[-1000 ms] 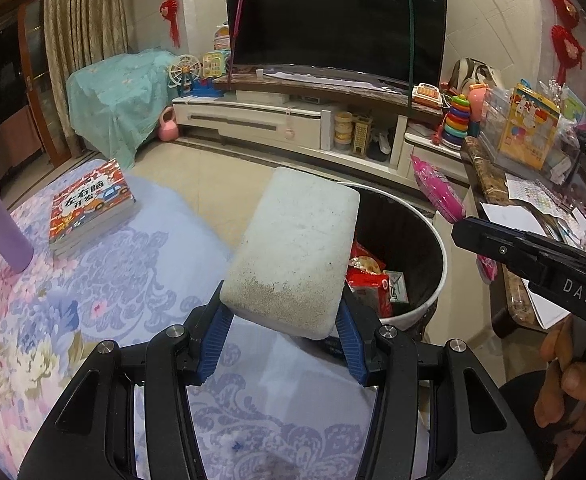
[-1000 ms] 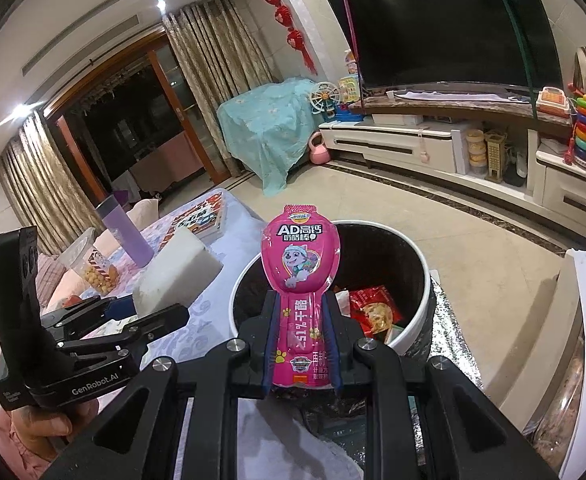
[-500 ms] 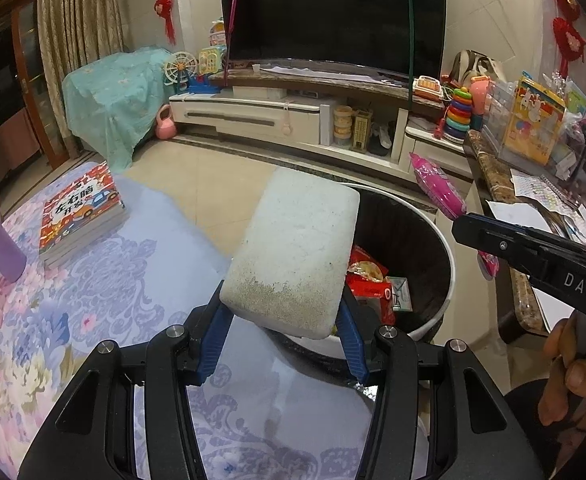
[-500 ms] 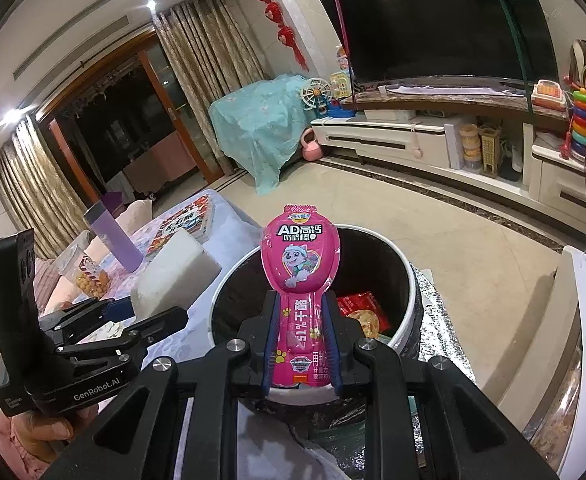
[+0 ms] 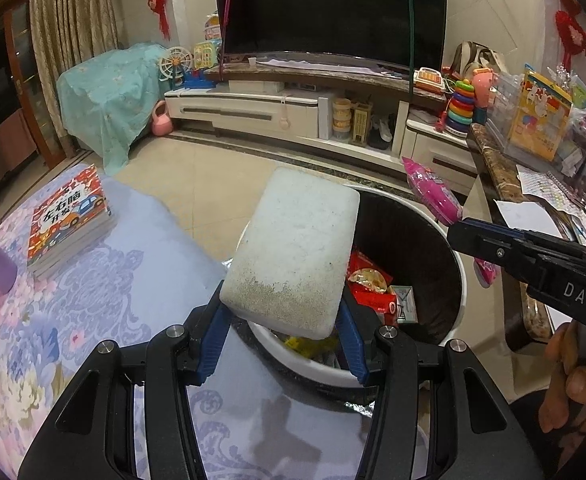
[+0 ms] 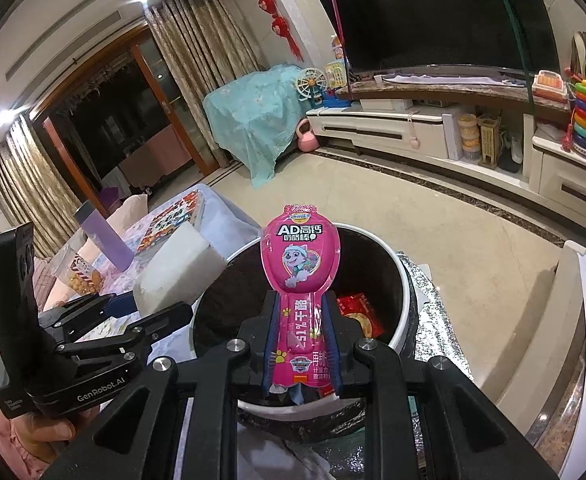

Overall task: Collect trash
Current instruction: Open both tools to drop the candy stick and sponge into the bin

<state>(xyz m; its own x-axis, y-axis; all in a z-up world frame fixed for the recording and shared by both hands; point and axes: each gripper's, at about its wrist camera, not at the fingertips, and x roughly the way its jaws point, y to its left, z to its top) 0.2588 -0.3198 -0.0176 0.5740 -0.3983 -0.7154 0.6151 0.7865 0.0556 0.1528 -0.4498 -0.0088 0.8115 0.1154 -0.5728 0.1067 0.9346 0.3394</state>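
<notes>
Both grippers are up at the bin together. The left gripper (image 5: 281, 344) has its blue pads clamped on the near end of a white foam block (image 5: 293, 252), and the block juts forward and up toward twelve o'clock, its far end hanging over the rim of the white trash bin (image 5: 459, 280). The block's near part is speckled with brownish grit. Inside the bin's dark liner, red snack wrappers (image 5: 369, 284) lie at about three o'clock from the block.

Over on the right wrist view, the right gripper (image 6: 301, 344) is squeezed tight on the stem of a pink cheese-stick wrapper (image 6: 299, 260), which stands upright with its rounded head at twelve o'clock, directly above the bin opening. The foam block sits at about nine o'clock from that wrapper, just over the bin's left edge.

At ten o'clock in the left view, a red children's book (image 5: 67, 216) rests on the floral tablecloth (image 5: 33, 340), with a purple bottle (image 6: 101, 236) nearby. A dark television (image 5: 329, 12) fills the far wall.
</notes>
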